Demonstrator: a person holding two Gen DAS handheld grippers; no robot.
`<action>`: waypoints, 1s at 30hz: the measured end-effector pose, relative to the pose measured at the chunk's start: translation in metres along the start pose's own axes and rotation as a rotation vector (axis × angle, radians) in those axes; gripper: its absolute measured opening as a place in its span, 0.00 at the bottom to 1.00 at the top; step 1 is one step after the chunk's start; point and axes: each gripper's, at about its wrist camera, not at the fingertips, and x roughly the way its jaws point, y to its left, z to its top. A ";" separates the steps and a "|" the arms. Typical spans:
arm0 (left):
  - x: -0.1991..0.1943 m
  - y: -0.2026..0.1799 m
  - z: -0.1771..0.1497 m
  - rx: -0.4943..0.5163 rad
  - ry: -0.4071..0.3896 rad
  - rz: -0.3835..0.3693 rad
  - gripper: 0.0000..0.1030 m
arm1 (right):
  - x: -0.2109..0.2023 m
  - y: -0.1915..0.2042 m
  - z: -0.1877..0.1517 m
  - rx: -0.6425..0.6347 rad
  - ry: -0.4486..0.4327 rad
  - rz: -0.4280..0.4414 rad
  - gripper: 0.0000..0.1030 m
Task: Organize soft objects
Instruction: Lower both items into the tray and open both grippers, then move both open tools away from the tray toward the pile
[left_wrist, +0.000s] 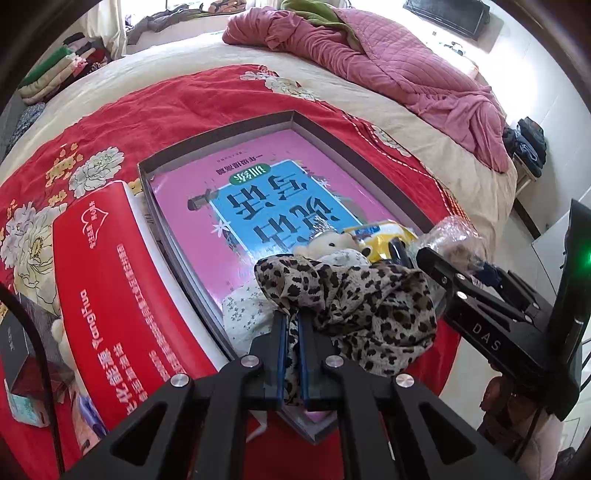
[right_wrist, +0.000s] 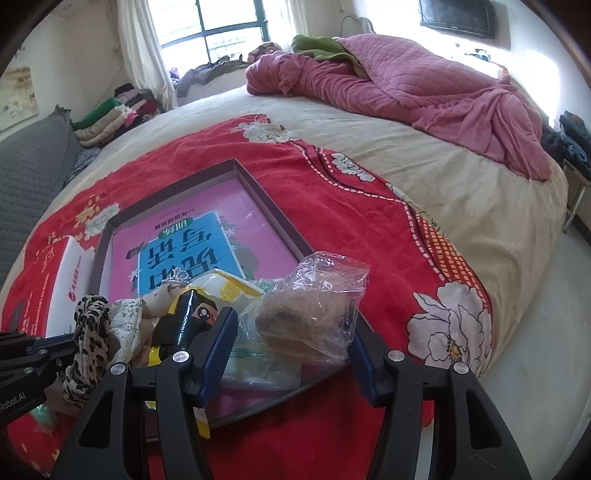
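L gripper (left_wrist: 291, 332) is pressed together on the leopard scarf (left_wrist: 354, 295), which is bunched over the near corner of the shallow tray (left_wrist: 221, 129). The tray holds a pink book (left_wrist: 258, 177) and sits on the red blanket (left_wrist: 155, 107).

R gripper (right_wrist: 291, 343) is spread wide around the clear bag (right_wrist: 314, 310), which has a brown soft item inside and rests on the tray's near-right rim. Pads look not yet pressing, i.e. no grip.

Step in hand, judged: secure the bag.
- Close on the bulky middle, not the loose film, which may slip.
- Squeeze gently; the contents are soft.
- Keep the scarf clear of the small plush toy (left_wrist: 332, 243) and yellow packet (left_wrist: 384, 236) beside it.
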 end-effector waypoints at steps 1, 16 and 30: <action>0.001 0.001 0.001 -0.002 0.000 0.000 0.06 | 0.001 -0.001 0.000 0.005 0.005 0.003 0.59; -0.005 0.017 0.011 -0.074 -0.023 0.036 0.13 | -0.003 -0.002 -0.004 0.005 0.013 0.028 0.59; -0.011 0.017 0.017 -0.068 -0.057 0.049 0.45 | -0.011 -0.005 -0.004 -0.011 -0.005 0.003 0.70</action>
